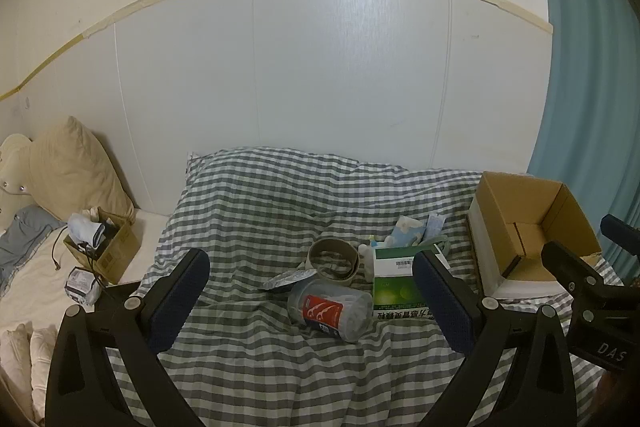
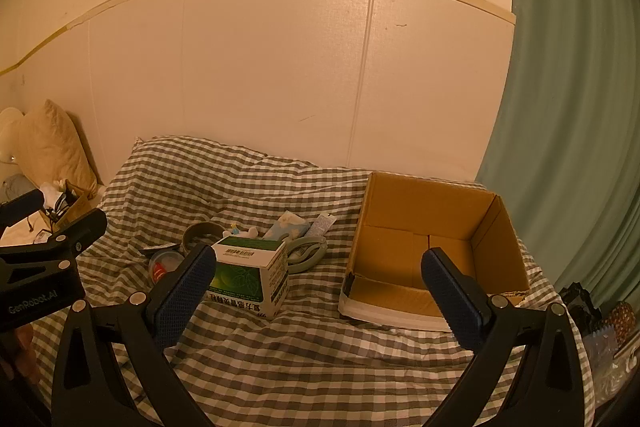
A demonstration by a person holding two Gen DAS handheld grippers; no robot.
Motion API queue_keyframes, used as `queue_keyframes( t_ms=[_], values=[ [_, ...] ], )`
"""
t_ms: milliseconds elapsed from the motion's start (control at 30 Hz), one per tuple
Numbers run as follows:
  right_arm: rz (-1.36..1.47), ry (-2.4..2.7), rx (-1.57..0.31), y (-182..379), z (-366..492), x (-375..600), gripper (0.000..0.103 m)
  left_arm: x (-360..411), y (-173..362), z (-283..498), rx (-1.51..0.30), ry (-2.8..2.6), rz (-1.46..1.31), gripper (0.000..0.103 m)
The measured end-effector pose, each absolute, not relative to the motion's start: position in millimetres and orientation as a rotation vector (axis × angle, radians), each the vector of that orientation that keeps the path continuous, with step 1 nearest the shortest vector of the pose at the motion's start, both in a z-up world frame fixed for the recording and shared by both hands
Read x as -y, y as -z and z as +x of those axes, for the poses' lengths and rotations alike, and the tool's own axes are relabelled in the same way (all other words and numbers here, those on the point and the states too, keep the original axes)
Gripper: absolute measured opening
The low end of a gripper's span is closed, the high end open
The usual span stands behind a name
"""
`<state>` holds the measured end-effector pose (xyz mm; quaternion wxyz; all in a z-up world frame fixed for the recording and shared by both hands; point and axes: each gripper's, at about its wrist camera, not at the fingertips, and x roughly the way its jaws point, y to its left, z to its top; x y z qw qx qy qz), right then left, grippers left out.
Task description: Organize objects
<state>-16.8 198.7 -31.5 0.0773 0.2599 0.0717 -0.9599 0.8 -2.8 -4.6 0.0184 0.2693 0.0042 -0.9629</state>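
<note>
Cardboard box [image 2: 436,239], open-topped and empty, on the checked bedcover [image 2: 280,355] between the parted fingers of the right gripper [image 2: 318,295]; green-and-white carton [image 2: 250,275] beside its left finger. Left gripper [image 1: 310,299], fingers likewise apart and holding nothing, frames a toppled clear floss-pick jar [image 1: 330,309], with a tape roll [image 1: 334,261] and foil lid [image 1: 282,281] just behind
</note>
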Motion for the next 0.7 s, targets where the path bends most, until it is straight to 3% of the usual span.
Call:
queue_keyframes(
  t_ms=[700],
  values=[
    [0.778, 2.870, -0.223, 31.7, -15.3, -197.0, 0.103, 3.6, 5.7, 0.9, -0.008, 2.982, 0.837, 0.103]
  ],
)
